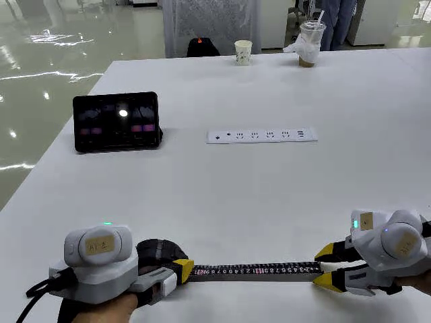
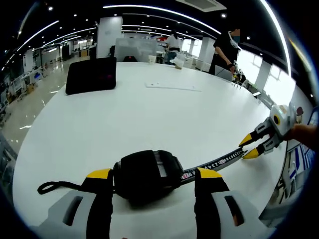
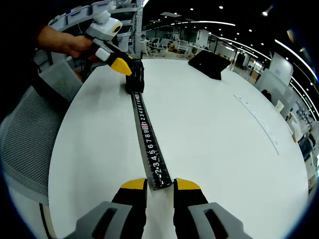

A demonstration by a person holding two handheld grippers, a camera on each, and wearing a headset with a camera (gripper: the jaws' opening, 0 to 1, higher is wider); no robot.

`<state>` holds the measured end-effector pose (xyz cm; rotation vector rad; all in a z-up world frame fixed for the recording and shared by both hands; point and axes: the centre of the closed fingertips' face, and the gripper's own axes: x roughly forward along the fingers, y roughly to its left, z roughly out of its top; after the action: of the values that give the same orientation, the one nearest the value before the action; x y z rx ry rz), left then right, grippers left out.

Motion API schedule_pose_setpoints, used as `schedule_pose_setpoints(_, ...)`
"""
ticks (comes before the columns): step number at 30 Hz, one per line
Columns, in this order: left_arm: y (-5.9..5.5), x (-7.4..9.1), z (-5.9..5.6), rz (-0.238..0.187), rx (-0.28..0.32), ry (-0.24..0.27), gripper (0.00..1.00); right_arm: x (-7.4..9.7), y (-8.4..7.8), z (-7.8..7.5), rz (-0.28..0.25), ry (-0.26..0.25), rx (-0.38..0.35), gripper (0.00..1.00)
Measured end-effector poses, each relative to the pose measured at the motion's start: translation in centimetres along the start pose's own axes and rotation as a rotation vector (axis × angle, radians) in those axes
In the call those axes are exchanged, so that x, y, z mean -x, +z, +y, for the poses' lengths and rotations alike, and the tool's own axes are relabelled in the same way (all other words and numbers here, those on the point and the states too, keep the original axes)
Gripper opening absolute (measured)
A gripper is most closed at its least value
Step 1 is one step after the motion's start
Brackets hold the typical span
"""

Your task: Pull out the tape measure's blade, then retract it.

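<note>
With the left gripper (image 2: 154,173) clamped on the tape measure's case (image 1: 160,254) and the right gripper (image 3: 160,185) pinching the blade (image 1: 256,271) by its tip, the pull-out looked done; retraction remained.

White table (image 1: 269,195), glossy floor (image 1: 40,74)

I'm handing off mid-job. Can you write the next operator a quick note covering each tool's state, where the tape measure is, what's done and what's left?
Left tool: shut on the tape measure case, low over the near part of the white table.
Right tool: jaws closed on the end of the blade.
Done: the blade is pulled out and runs straight between the two tools, just above the table.
Left: retract the blade into the case, probably by bringing the right tool toward the left one while guiding it.
</note>
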<state>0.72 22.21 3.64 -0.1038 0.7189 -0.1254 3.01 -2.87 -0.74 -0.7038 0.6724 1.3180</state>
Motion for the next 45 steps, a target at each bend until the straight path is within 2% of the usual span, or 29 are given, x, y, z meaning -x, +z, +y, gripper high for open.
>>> schedule_pose_setpoints(8, 0.4, -0.7, 0.3, 0.005, 0.023, 0.023, 0.59, -0.3, -0.3, -0.1, 0.021, 0.018, 0.007, 0.14)
schedule_pose_setpoints(17, 0.0, -1.2, 0.6, 0.02, 0.024, 0.036, 0.57, -0.4, -0.3, -0.3, 0.005, 0.034, -0.005, 0.12)
schedule_pose_setpoints(19, 0.0, -1.2, 0.6, 0.024, 0.021, 0.037, 0.57, -0.4, -0.3, -0.2, -0.001, 0.036, 0.037, 0.12)
schedule_pose_setpoints(24, -0.1, -1.4, 0.6, 0.023, 0.025, 0.041, 0.58, -0.4, -0.3, -0.1, -0.007, 0.042, 0.038, 0.11)
schedule_pose_setpoints(33, -0.2, -1.6, 0.7, 0.029, 0.018, 0.054, 0.58, -0.4, -0.4, -0.2, 0.003, 0.059, -0.005, 0.1)
schedule_pose_setpoints(45, -0.2, -1.5, 0.8, 0.041, 0.005, 0.07, 0.56, -0.4, -0.4, -0.1, 0.011, 0.058, 0.008, 0.1)
